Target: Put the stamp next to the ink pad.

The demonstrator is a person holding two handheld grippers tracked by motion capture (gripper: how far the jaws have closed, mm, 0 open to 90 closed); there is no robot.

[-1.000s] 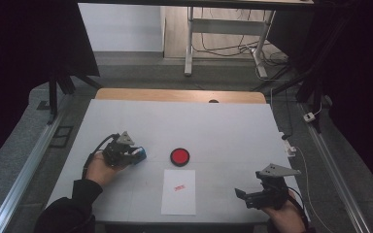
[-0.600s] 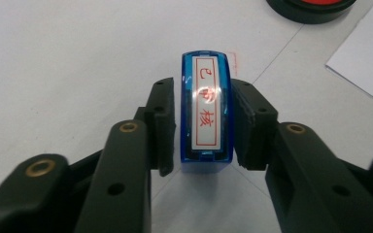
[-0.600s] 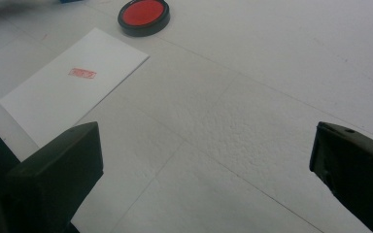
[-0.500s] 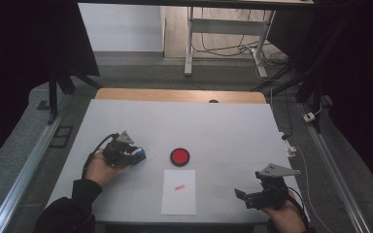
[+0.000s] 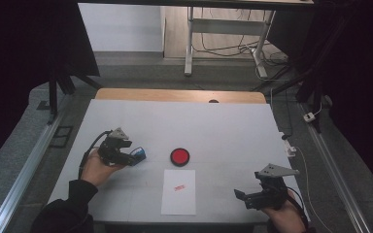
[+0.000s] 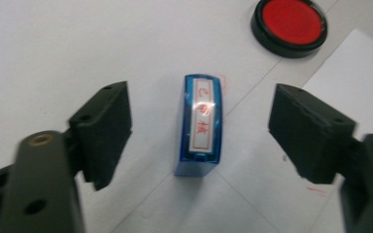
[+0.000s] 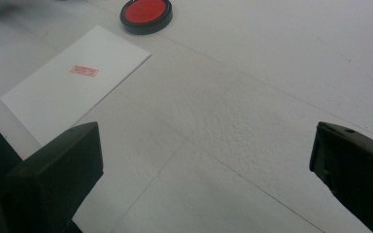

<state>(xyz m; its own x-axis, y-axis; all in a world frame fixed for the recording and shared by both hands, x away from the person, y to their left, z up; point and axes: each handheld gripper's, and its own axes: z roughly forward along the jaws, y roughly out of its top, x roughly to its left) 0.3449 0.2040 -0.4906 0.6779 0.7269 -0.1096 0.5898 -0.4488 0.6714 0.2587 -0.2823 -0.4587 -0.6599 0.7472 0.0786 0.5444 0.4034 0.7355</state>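
Blue plastic stamp lies on the white table, left of the red ink pad, between the left gripper whose jaws have just been opening, untouched. Right gripper rests spread and empty; withdraw the left straight back to avoid nudging the stamp

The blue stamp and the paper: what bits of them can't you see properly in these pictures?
- Blue stamp, left gripper view: its printing face lies against the table, hidden; glare washes out part of the red label writing.
- Blue stamp, high view: partly covered by the left gripper, whose jaws have just been opening and stand clear of it.
- Red mark on the paper, high view: too small to read.
- Paper, left gripper view: cut off by the right edge.
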